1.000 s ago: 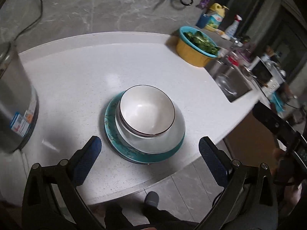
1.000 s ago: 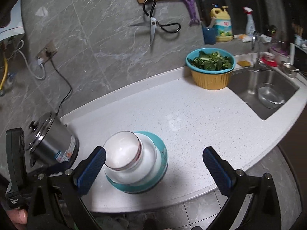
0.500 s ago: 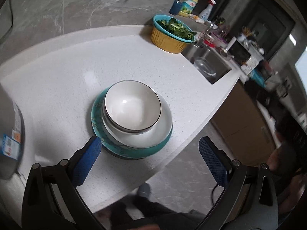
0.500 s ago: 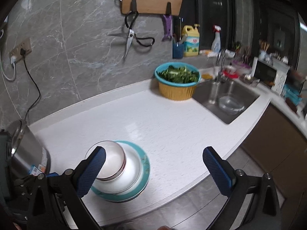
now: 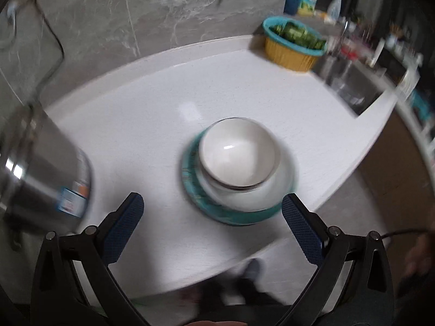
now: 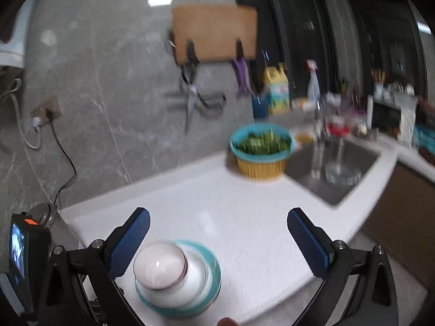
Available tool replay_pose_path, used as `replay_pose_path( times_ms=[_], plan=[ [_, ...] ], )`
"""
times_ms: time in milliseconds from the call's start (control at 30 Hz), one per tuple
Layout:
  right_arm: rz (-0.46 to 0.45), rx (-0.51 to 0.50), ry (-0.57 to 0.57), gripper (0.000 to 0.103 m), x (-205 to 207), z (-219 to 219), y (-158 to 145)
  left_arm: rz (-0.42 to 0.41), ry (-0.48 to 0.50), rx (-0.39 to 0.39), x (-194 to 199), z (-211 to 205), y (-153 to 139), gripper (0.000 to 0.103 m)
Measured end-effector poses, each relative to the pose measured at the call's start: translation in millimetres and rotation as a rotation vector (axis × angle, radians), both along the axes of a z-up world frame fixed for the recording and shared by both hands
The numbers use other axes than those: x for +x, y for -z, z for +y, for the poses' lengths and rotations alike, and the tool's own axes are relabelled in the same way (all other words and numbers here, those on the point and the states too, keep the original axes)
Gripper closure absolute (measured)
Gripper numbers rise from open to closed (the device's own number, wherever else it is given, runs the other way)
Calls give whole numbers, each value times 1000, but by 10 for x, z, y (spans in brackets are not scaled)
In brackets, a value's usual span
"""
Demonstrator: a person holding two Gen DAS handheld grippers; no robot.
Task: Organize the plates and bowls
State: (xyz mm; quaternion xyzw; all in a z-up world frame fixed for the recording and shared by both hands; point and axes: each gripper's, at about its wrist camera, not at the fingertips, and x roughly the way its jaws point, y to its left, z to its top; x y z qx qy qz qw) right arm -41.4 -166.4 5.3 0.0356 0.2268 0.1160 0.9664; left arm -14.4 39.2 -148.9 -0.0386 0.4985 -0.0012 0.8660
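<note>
Both views are smeared by motion blur, so nothing can be read off the sticker on the steel pot (image 5: pixel 40 168) or the yellow detergent bottle (image 6: pixel 277 89). Compared with half a second ago, the left view has swung back toward the wall, with the pot now filling far more of its left side, while the right view has tilted up, so the stack sits lower in it. The white bowl (image 5: pixel 238 153) is nested in a larger white bowl (image 5: pixel 272 193) on the teal plate (image 5: pixel 195 190), near the counter (image 5: pixel 152 103) edge. The left gripper (image 5: pixel 213 217) is spread wide and empty, the stack just beyond its tips. The right gripper (image 6: pixel 218 239) is also wide and empty, the stack by its left finger (image 6: pixel 130 241).
</note>
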Motion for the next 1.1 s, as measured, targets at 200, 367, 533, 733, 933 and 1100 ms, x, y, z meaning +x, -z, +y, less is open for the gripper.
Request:
replay_pose_path(
  times_ms=[200, 367, 533, 733, 933, 1100],
  plan=[
    [169, -42, -37, 0, 128, 128, 130, -5, 10, -5, 49, -39, -14, 0],
    [310, 56, -6, 0, 266, -2, 258, -4, -2, 6, 58, -22, -30, 0],
    [293, -27, 10, 0, 236, 128, 232, -39, -37, 69, 68, -15, -136, 0],
    [306, -9, 9, 0, 201, 177, 225, -43, -32, 61, 102, 1, -190, 0],
    [308, -28, 51, 0, 176, 205, 200, -62, -42, 61, 94, 20, -241, 0],
    [348, -34, 47, 0, 187, 243, 248, -86, -58, 52, 56, 67, -299, 0]
  ],
)
